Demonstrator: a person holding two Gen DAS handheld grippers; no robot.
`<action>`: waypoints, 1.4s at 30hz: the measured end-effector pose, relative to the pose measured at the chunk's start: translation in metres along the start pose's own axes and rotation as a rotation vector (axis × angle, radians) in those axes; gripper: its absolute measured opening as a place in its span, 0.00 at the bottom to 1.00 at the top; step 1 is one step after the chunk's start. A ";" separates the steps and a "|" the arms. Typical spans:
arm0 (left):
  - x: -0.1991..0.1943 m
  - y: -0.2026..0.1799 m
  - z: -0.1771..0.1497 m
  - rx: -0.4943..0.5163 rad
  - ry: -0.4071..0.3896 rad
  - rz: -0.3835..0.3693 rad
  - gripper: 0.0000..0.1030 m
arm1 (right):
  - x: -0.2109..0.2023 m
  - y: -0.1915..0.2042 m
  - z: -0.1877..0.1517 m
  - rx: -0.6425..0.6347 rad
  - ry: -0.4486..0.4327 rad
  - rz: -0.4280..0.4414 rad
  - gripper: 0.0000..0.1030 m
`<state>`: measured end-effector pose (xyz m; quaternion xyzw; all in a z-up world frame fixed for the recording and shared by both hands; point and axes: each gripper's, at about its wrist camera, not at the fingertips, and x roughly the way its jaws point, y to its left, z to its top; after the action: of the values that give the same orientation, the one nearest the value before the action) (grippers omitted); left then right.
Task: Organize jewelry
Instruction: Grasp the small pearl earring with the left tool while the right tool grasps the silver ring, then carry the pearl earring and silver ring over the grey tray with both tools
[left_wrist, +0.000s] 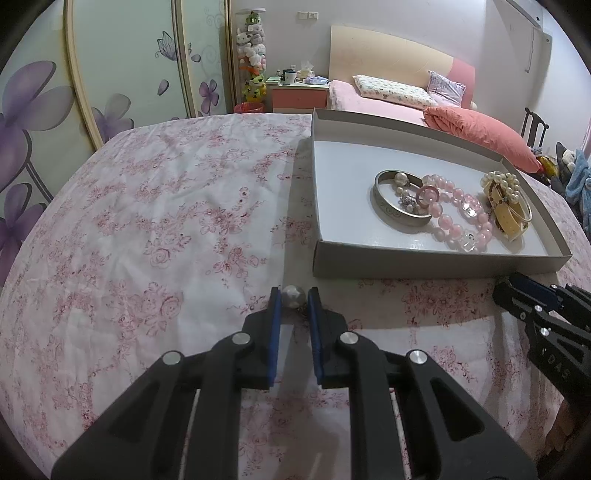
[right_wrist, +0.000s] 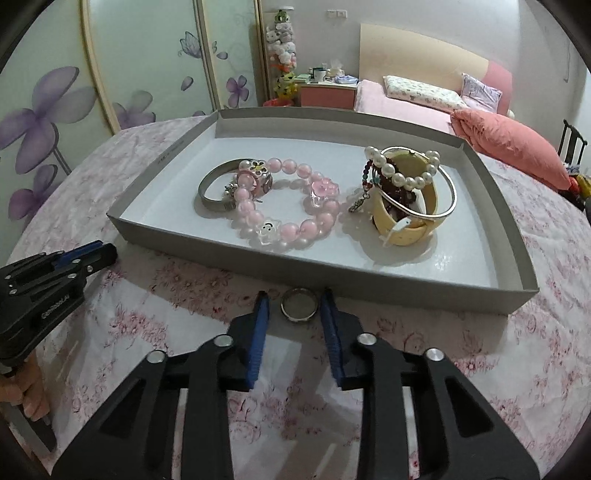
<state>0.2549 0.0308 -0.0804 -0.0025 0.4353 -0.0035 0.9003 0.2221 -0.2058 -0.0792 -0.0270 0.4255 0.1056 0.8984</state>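
Observation:
A grey cardboard tray on the floral cloth holds a silver bangle, a pink bead bracelet, a yellow bangle with pearls. In the left wrist view my left gripper stands with its jaws close on either side of a silvery pearl bead on the cloth; contact is unclear. In the right wrist view my right gripper is open around a silver ring lying flat just before the tray wall.
The table wears a pink floral cloth. A bed with pink pillows, a nightstand and wardrobe doors stand behind. The other gripper shows at the right edge of the left wrist view and the left edge of the right wrist view.

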 end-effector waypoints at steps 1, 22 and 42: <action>0.000 0.000 0.000 0.000 0.000 0.000 0.15 | -0.001 0.000 -0.001 -0.002 0.000 0.002 0.22; -0.005 -0.003 -0.003 -0.019 -0.002 0.003 0.15 | -0.062 -0.054 -0.042 0.151 -0.106 -0.036 0.22; -0.097 -0.026 -0.024 -0.004 -0.368 -0.034 0.15 | -0.114 -0.039 -0.037 0.115 -0.415 -0.106 0.22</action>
<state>0.1763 0.0057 -0.0190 -0.0122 0.2630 -0.0173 0.9646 0.1319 -0.2681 -0.0168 0.0244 0.2349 0.0369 0.9710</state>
